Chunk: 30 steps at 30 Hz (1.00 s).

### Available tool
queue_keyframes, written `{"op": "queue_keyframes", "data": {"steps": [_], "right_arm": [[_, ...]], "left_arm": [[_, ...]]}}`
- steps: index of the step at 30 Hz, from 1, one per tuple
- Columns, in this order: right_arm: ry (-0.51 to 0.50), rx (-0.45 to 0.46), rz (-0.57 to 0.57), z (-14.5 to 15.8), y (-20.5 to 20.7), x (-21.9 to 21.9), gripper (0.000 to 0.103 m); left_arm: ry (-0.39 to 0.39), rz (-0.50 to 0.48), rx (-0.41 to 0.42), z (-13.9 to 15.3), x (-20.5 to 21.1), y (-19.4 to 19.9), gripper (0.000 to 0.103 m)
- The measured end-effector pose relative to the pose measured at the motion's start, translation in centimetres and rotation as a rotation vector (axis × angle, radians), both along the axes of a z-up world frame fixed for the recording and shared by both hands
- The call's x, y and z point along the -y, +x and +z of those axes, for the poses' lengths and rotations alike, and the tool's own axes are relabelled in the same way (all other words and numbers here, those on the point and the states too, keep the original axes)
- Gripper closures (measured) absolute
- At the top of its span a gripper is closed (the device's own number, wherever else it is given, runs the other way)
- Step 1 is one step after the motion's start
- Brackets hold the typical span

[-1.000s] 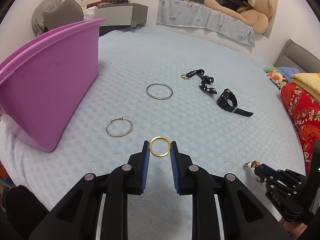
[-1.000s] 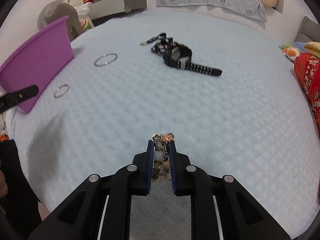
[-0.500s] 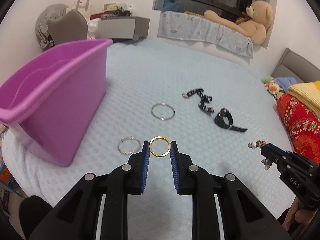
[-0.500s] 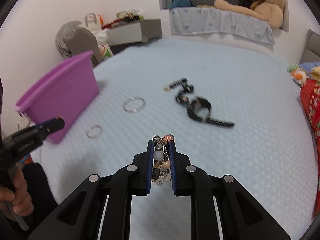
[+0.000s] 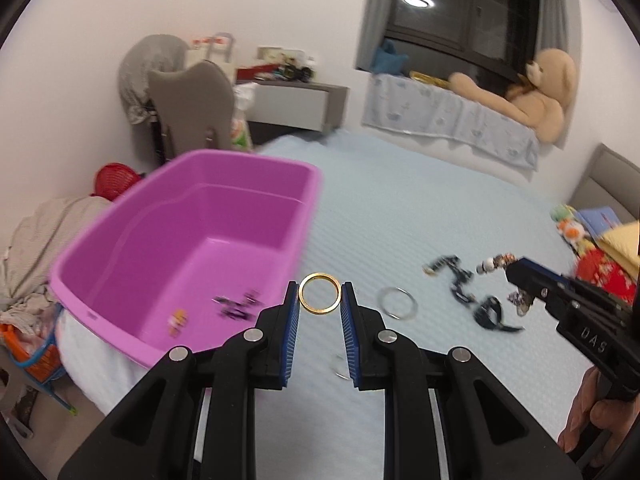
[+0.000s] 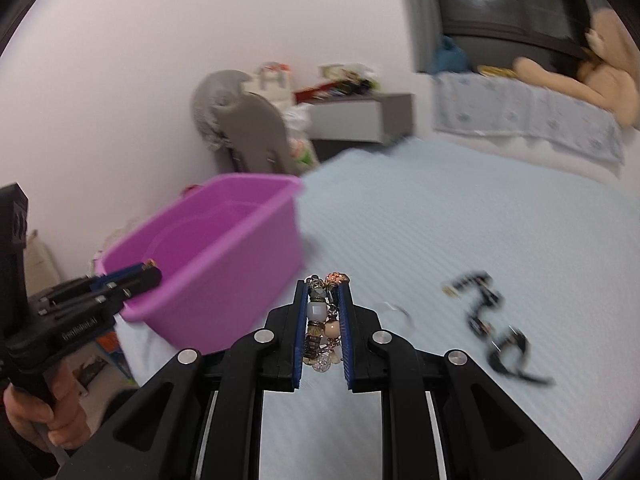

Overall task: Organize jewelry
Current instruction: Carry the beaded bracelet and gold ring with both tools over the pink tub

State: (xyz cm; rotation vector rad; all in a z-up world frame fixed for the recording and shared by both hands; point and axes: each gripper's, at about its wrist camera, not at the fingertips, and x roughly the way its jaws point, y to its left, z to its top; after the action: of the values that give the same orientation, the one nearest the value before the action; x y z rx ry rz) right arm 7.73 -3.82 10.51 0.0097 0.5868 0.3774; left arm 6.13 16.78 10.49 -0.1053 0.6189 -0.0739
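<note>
Your left gripper [image 5: 320,298] has its blue pads closed on a gold ring [image 5: 319,293], pinching it by its outer edge at the very tips, and you hold it raised beside the near right corner of the purple tub [image 5: 120,256]. Your right gripper [image 6: 323,314] is clamped on a beaded bracelet [image 6: 322,322], whose mixed beads fill the narrow gap between the pads and poke out past the tips. That gripper is up in the air too, just right of the tub.

Inside the tub a few small dark and orange pieces [image 5: 236,306] lie on the floor, too blurred to name. On the pale blue bed [image 5: 420,216] a silver bangle [image 5: 398,303] lies just right of your left gripper. A dark strap with a clasp [image 5: 454,270] and a black watch [image 5: 492,314] lie farther right. Another thin ring [image 5: 340,368] shows between the left fingers, mostly hidden.
</note>
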Motion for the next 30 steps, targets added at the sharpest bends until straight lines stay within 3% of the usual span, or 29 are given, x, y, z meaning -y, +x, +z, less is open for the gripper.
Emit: {"op": "queue_keyframes", "data": {"steps": [7, 16, 22, 30], "right_arm": [[0.001, 0.009, 0.180, 2.3, 5.6, -9.7, 0.088], [-0.047, -0.111, 0.301, -0.3, 11.6, -18.6, 0.088], [-0.083, -0.205, 0.326, -3.2, 13.7, -21.4, 0.088], [-0.138, -0.255, 0.312, -5.3, 15.3, -23.1, 0.088]], "left_arm": [[0.019, 0.131, -0.026, 0.2, -6.2, 2.7, 0.082], [0.019, 0.214, -0.115, -2.0, -11.2, 6.7, 0.082], [0.010, 0.242, -0.209, -4.2, -12.9, 9.0, 0.082], [0.002, 0.280, -0.325, -6.3, -14.5, 10.3, 0.080]]}}
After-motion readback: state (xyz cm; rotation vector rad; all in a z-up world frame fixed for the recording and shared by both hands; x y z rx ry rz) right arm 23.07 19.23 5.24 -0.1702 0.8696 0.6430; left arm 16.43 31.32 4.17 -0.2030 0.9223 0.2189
